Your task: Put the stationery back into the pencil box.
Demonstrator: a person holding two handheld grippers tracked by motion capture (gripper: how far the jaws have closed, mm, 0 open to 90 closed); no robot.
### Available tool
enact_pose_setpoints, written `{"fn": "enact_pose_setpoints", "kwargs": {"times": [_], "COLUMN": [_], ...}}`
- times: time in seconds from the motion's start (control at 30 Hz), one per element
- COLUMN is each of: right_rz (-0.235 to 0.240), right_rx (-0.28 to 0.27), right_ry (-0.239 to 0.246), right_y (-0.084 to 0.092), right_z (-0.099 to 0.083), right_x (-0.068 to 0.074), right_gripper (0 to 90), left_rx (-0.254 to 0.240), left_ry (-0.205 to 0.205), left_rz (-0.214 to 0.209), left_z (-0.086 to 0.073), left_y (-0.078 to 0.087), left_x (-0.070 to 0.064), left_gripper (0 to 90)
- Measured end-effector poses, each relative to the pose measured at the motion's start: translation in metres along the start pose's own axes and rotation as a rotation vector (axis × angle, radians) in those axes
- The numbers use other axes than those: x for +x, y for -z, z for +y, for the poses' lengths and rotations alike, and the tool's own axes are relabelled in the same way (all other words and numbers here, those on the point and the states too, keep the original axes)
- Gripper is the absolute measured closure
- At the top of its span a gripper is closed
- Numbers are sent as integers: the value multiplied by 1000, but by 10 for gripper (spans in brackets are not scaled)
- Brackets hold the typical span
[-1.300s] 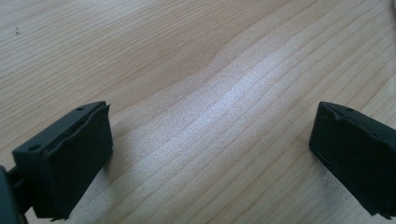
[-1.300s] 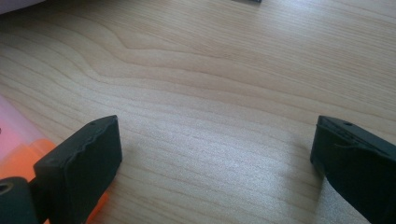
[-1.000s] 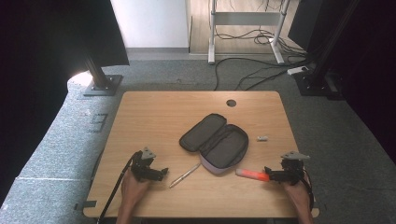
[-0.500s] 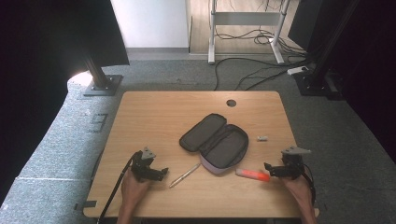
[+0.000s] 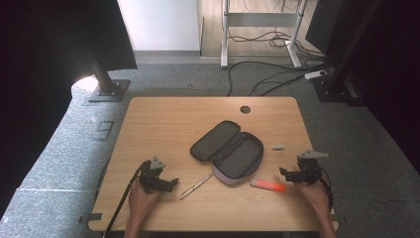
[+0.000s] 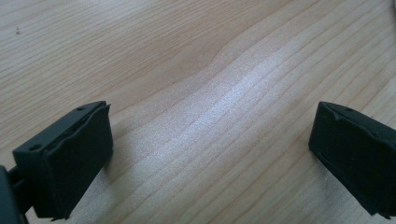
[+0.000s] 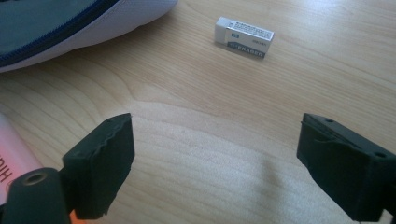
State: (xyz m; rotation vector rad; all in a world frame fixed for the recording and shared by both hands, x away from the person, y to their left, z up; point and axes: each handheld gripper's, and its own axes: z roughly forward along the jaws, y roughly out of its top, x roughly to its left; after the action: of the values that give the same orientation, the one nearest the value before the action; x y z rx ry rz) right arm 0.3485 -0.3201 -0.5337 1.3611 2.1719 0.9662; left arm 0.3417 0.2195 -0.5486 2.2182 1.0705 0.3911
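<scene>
**Both grippers empty, highlighter lying by the right one**

In the right gripper view the right gripper (image 7: 215,163) has its jaws set wide with bare wood between them; they have just been closing a little, and nothing sits between the pads. At the lower left edge of that frame, beside the left jaw, lies the orange highlighter (image 7: 16,149), outside the gap; whether it touches the jaw is hard to tell. In the upper middle of the frame rests a white eraser (image 7: 244,37), flat on the wood, and the pale rim of the pencil case (image 7: 84,28) fills the upper left corner.

In the left gripper view the left gripper (image 6: 210,158) is released as well, jaws far apart over plain table (image 6: 196,70).

In the high view the right gripper (image 5: 292,174) sits at the lower right of the tabletop, with the highlighter (image 5: 268,186) just to its left, lying flat and apart from the case. The left gripper (image 5: 168,186) sits at the lower left, and a silver pen (image 5: 196,186) lies slanted just to its right. The open pencil case (image 5: 228,151) lies in the middle of the table (image 5: 168,119), with the eraser (image 5: 279,147) near its right side.
</scene>
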Motion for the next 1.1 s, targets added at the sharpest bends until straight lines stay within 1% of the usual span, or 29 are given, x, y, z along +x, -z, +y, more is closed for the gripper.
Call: {"fn": "enact_pose_setpoints", "kwargs": {"times": [0.07,0.13,0.2,0.3,0.5,0.6,0.8,0.97,1.1], "right_rz": [9,6,10,3,4,4,-1,1,4], "right_rx": [11,14,9,1,-6,-12,-2,-1,-1], "right_ry": [12,16,15,23,18,20,35,57,64], "right_y": [-2,-3,-4,-7,-11,-14,-25,-34,-38], "right_z": [3,5,8,13,17,19,27,34,37], "right_x": [-1,-2,-3,-3,-7,-9,-13,-17,-20], "right_gripper": [130,132,139,161,191,207,233,277,306], "left_rx": [0,0,0,0,0,0,0,0,0], "left_ry": [0,0,0,0,0,0,0,0,0], "left_rz": [0,0,0,0,0,0,0,0,0], "left_z": [0,0,0,0,0,0,0,0,0], "left_y": [0,0,0,0,0,0,0,0,0], "left_x": [0,0,0,0,0,0,0,0,0], "left_gripper": [0,0,0,0,0,0,0,0,0]}}
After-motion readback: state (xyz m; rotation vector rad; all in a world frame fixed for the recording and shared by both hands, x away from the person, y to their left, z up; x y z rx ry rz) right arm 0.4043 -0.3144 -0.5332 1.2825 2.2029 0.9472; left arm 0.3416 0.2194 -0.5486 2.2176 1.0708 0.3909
